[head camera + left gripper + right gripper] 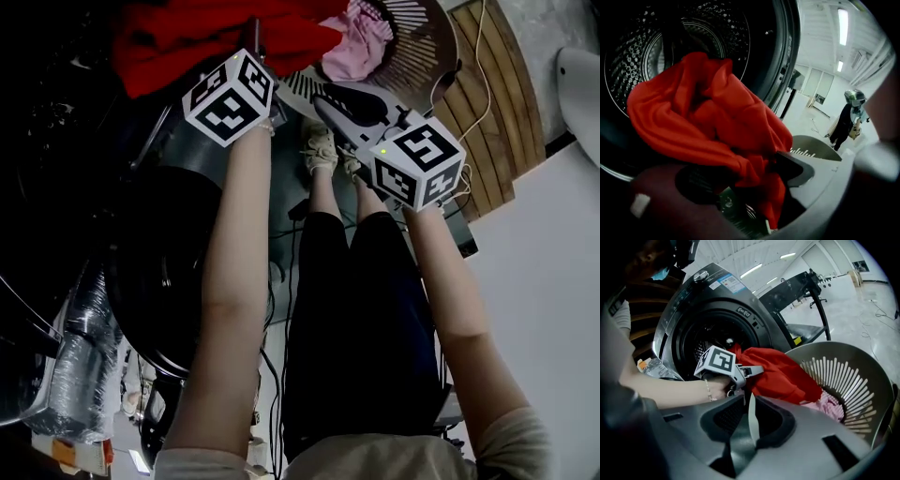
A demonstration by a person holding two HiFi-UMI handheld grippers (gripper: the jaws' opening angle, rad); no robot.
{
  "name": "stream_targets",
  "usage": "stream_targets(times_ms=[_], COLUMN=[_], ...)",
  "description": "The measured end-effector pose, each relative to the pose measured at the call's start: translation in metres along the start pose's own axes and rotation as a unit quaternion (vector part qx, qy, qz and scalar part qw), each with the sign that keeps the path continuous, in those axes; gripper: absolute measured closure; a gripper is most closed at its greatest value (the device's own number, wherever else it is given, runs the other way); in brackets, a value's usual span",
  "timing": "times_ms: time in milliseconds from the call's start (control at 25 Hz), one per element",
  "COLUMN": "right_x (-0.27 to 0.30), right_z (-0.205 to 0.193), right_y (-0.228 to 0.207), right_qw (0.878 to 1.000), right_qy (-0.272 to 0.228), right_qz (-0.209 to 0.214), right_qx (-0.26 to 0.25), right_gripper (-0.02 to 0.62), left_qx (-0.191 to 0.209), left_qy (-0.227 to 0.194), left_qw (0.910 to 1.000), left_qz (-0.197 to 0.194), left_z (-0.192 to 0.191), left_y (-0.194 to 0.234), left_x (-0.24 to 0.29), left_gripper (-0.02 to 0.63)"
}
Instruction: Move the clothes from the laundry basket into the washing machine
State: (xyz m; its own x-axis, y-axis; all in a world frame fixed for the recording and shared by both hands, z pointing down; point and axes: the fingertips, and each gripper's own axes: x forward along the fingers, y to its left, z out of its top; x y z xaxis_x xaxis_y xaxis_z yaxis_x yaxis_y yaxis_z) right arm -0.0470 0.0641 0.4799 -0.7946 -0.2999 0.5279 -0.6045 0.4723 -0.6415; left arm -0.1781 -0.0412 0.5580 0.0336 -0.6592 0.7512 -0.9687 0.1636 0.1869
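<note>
1. Step, as I read it: loading the red garment (708,112) into the washing machine (717,291). It isn't fully in yet.
2. Left claw (745,180): jaws spread wide at the machine's door opening. The red cloth lies bunched between them and drapes over the lower jaw. It looks loose, not pinched.
3. Red garment: the bulk sits at the mouth in front of the drum (633,51). In the right gripper view its tail runs back out toward the basket (862,380) rim.
4. Right claw (752,423): jaws all but together with only a thin slit, and nothing in it that I can make out. It hangs just short of the basket, aimed at the machine.
5. Next, my call: shove the trailing cloth past the door lip before backing the left claw out, or it may slide off.
6. Left to do: the pink garment (829,406) lies in the basket.
</note>
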Motion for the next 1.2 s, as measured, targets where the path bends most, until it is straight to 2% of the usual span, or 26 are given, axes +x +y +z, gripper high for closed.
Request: stream_targets(times_ms=[40,120,160,200,320,480,680,880,960,1040,1080,1120,1200], right_x=[0.001,0.002,0.003,0.003,0.002,0.002,0.006,0.007,0.008,0.009,0.009,0.009,0.009], right_z=[-0.001,-0.002,-0.003,-0.003,0.002,0.016,0.026,0.027,0.027,0.025,0.023,0.022,0.02], right_y=[-0.001,-0.004,-0.005,-0.005,-0.003,0.001,0.008,0.011,0.014,0.015,0.016,0.016,0.016], right_qw=[1.0,1.0,1.0,1.0,1.0,1.0,0.999,0.999,0.999,0.999,0.999,0.999,1.0], right_qy=[0.0,0.001,0.001,0.001,-0.002,-0.015,-0.022,-0.026,-0.026,-0.023,-0.022,-0.02,-0.018], right_qz=[-0.002,-0.008,-0.011,-0.013,-0.018,-0.012,0.009,0.021,0.024,0.026,0.026,0.025,0.02], right_qx=[0.0,0.003,0.006,0.008,-0.007,-0.024,-0.027,-0.02,-0.017,-0.015,-0.014,-0.013,-0.014], right_gripper=[0.52,0.52,0.52,0.522,0.536,0.538,0.548,0.551,0.552,0.552,0.552,0.552,0.552], left_qx=[0.004,0.014,0.02,0.026,0.055,0.084,0.084,0.08,0.081,0.065,0.047,0.025,-0.019], left_qy=[-0.001,-0.005,-0.009,-0.014,-0.034,-0.086,-0.137,-0.201,-0.205,-0.191,-0.185,-0.181,-0.177], left_qw=[0.9999,0.9995,0.9995,0.9995,0.9979,0.9927,0.9859,0.972,0.9713,0.9759,0.9783,0.9799,0.9808], left_qz=[0.017,0.029,0.023,0.013,-0.003,0.007,0.049,0.091,0.089,0.083,0.082,0.082,0.08], left_z=[0.002,0.009,0.012,0.017,0.033,0.073,0.121,0.16,0.163,0.155,0.151,0.147,0.143], left_y=[0.003,0.007,0.007,0.007,0.01,0.027,0.054,0.081,0.085,0.088,0.091,0.094,0.1], left_x=[0.001,0.0,-0.002,-0.004,-0.017,-0.031,-0.04,-0.05,-0.042,-0.028,-0.023,-0.021,-0.024], left_gripper=[0.222,0.396,0.454,0.48,0.495,0.501,0.508,0.511,0.508,0.492,0.46,0.386,0.286])
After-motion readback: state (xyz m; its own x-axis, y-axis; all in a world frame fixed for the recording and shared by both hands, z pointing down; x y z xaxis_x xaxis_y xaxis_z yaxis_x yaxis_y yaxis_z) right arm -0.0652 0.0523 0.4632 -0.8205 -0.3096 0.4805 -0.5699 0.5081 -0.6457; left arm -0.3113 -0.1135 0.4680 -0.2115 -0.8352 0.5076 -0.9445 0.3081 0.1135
